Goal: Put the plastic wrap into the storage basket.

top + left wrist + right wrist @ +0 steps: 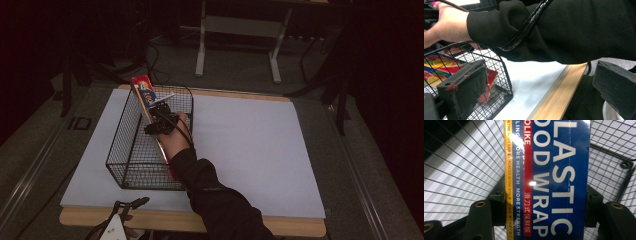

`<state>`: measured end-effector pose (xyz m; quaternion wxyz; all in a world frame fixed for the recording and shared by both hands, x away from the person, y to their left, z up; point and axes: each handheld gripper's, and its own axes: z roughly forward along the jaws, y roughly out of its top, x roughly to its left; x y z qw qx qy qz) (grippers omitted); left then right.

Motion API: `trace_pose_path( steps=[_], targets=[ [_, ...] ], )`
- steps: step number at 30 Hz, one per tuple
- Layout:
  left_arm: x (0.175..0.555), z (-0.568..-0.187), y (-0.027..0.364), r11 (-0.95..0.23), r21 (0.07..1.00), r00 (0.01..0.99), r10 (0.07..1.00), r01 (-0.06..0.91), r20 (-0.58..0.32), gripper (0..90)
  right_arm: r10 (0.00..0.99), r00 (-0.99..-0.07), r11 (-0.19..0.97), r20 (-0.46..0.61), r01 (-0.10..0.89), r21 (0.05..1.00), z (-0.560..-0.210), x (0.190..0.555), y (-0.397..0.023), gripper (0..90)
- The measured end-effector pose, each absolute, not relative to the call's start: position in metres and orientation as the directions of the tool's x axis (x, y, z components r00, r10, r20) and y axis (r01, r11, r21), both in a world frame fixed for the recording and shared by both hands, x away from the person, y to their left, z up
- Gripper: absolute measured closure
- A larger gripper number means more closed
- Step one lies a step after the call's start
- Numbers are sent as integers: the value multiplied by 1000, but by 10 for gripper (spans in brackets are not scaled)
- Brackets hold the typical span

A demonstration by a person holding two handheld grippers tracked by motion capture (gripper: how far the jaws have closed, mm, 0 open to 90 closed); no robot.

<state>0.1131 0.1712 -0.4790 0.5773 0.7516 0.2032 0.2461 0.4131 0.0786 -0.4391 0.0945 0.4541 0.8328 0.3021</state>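
Note:
A long plastic wrap box (144, 92), blue, red and yellow, slants across a black wire basket (125, 145), its far end poking above the rim. My right gripper (161, 118) is inside the basket, shut on the box. In the right gripper view the box (554, 170) sits clamped between both jaws of the gripper (545, 205), with basket mesh (461, 170) behind. My left gripper (131, 203) hovers at the table's front edge, left of the sleeve. It (539, 92) stands open with nothing between the jaws, beside the basket's near corner (504, 72).
The basket rests on a white tabletop (250, 145) with a wooden front edge (559, 95). The person's dark sleeve (574, 30) and a cable cross above the left gripper. Metal table legs (201, 45) and cables stand on the floor beyond.

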Motion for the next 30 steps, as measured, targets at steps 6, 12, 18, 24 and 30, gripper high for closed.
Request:
trace_pose_path(
  steps=[6, 12, 18, 24, 30],
  targets=[
    [114, -479, 171, -252, 967, 798, 588, 23, 134, 2, 811, -570, 406, 134, 712, 572, -444, 416, 77, 387],
    [114, -479, 170, -253, 967, 798, 587, 24, 134, 2, 811, -567, 405, 142, 720, 564, -443, 417, 76, 386],
    [114, -479, 171, -253, 967, 799, 587, 24, 134, 2, 811, -569, 409, 137, 719, 562, -443, 417, 76, 384],
    [114, -480, 171, -254, 967, 799, 586, 24, 135, 2, 809, -572, 413, 133, 715, 564, -449, 416, 76, 383],
    [114, -480, 170, -255, 967, 799, 586, 23, 135, 2, 804, -581, 422, 128, 709, 565, -449, 416, 76, 377]
  ],
)
